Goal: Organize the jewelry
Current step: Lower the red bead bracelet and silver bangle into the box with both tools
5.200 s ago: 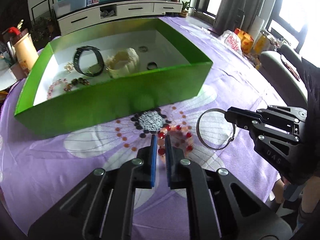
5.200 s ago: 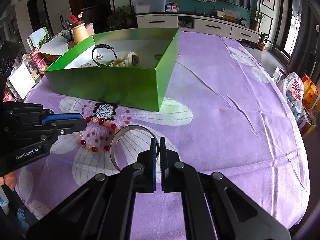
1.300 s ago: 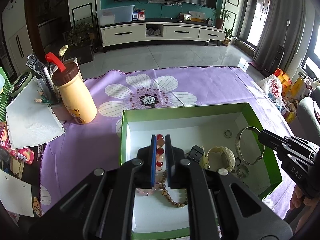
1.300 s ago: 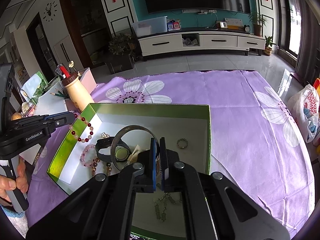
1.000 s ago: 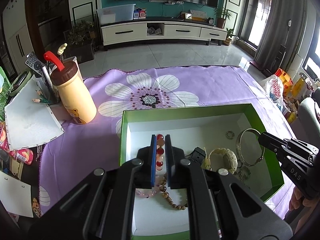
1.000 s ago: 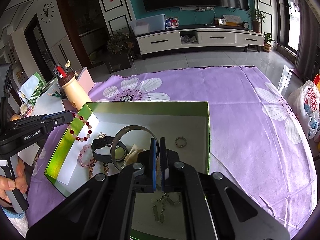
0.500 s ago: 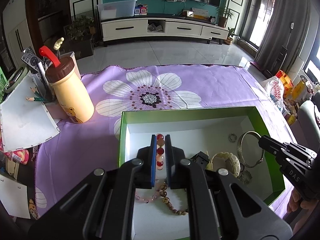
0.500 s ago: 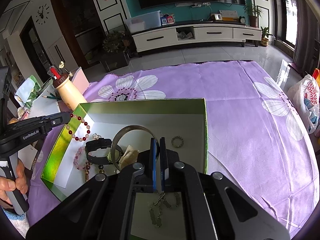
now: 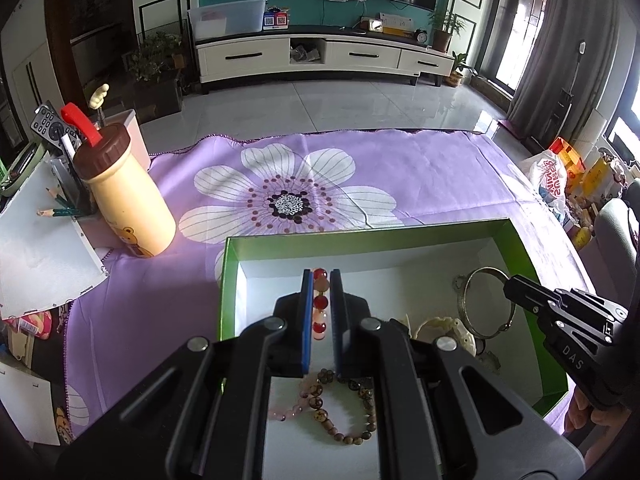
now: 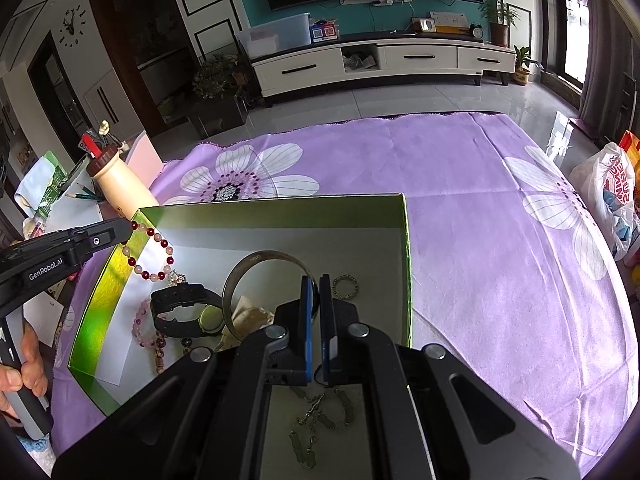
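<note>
The left gripper (image 9: pixel 321 276) is clenched on a bracelet of red and pale round beads (image 10: pixel 150 251), which in the right wrist view dangles from its tip above the 9 o'clock edge of the open green cardboard box with a white floor (image 9: pixel 520 240). The right gripper (image 10: pixel 316 280) is clamped on a plain silver metal bangle (image 10: pixel 256 258), held upright over the 3 o'clock half of the box; in the left wrist view the bangle (image 9: pixel 486 306) hangs from the gripper's tip at 3 o'clock. On the box floor lie a black-strapped wristwatch (image 10: pixel 184 308), a pink bead bracelet (image 9: pixel 288 410), a brown wooden bead bracelet (image 9: pixel 352 434), a cream carved bangle (image 9: pixel 448 330), a small silver ring (image 10: pixel 345 285) and a silver link chain (image 10: pixel 316 412) nearest the right camera. The box rests on a purple tablecloth printed with white flowers (image 10: pixel 480 200). At 10 o'clock from the box stands a cream bottle with a brown cap and red spout (image 9: pixel 120 196). A person's hand (image 10: pixel 20 364) grips the left gripper's handle.
</note>
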`<state>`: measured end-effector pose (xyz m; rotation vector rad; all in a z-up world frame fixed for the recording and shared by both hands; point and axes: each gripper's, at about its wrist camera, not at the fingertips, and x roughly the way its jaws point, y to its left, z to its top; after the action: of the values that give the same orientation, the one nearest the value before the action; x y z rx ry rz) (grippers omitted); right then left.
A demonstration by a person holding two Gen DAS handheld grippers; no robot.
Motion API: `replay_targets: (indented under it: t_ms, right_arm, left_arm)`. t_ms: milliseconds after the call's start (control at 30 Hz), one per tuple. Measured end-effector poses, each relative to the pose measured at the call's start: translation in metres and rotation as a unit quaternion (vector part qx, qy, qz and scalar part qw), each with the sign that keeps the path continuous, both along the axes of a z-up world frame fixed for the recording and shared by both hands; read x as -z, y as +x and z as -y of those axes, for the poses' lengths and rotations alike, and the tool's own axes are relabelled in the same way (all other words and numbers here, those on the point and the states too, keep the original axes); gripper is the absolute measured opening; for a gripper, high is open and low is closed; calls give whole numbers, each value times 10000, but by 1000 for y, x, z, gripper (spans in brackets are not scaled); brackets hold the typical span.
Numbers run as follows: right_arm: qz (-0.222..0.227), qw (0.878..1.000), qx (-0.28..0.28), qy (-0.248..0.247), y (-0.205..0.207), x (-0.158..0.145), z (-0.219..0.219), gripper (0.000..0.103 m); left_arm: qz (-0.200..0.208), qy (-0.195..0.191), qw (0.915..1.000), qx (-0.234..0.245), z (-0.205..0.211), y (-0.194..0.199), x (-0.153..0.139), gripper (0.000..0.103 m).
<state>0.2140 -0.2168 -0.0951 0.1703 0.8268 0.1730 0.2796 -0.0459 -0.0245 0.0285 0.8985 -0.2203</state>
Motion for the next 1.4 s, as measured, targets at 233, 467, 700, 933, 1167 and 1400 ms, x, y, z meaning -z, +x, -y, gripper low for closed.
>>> replay_targets:
  t_ms: [233, 467, 700, 933, 1167, 1400]
  right_arm:
    - [-72, 9999, 5, -81, 6, 2, -4, 3]
    - [-166, 9998, 46, -103, 13, 6, -3, 3]
    - [-306, 9994, 77, -171, 18, 10, -4, 3]
    - [-429, 9988, 113, -228, 22, 13, -2, 3]
    - [-469, 9985, 120, -248, 23, 14, 0, 3]
    - [-537, 9983, 116, -210, 25, 16, 1, 3]
  left_arm:
    - [-138, 41, 9999, 56, 7, 4, 11, 8]
    - [-164, 96, 9997, 153, 16, 8, 16, 8]
    - [-276, 180, 9993, 193, 21, 12, 25, 8]
    - [-320, 270, 9987, 277, 28, 14, 30, 8]
    - [-350, 354, 9984, 267, 32, 15, 33, 8]
    - [-418, 426, 9978, 280, 34, 16, 38, 8]
